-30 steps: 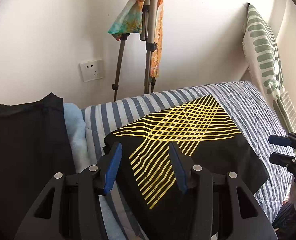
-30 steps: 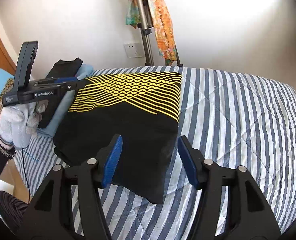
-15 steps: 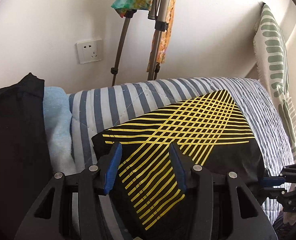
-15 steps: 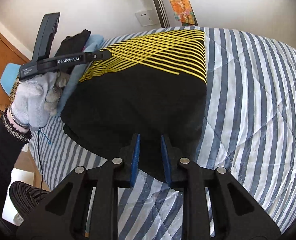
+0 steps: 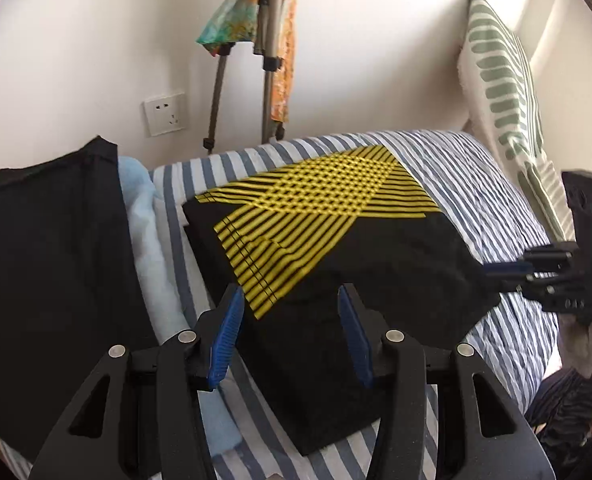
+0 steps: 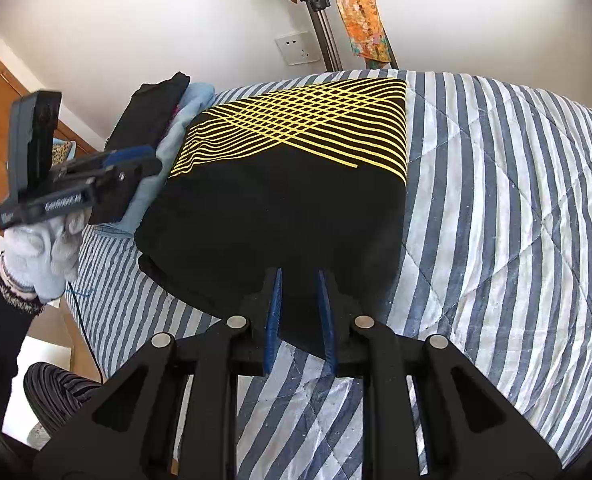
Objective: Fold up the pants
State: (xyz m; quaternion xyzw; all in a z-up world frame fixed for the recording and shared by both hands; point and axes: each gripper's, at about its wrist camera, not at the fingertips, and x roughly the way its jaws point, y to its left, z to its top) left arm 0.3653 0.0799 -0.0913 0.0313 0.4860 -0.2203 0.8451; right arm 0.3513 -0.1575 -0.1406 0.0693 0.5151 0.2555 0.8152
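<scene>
The folded black pants (image 5: pixel 360 256) with yellow crossing lines lie on the striped bed (image 5: pixel 492 200); they also show in the right wrist view (image 6: pixel 279 200). My left gripper (image 5: pixel 291 320) is open and hovers just above the pants' near left part, empty. My right gripper (image 6: pixel 299 308) is shut on the pants' near corner; it shows at the right in the left wrist view (image 5: pixel 508 270), pinching that corner. The left gripper also shows at the left of the right wrist view (image 6: pixel 135 160), held by a gloved hand.
A stack of folded black clothes (image 5: pixel 51 264) and a light blue cloth (image 5: pixel 151 240) lie left of the pants. A tripod (image 5: pixel 267 40) with colourful scarves stands against the wall by a socket (image 5: pixel 165 114). A green patterned pillow (image 5: pixel 504 80) leans at the right.
My right gripper came down onto the pants' near corner and closed on it. My left gripper pulled back and up a little from the pants, still open.
</scene>
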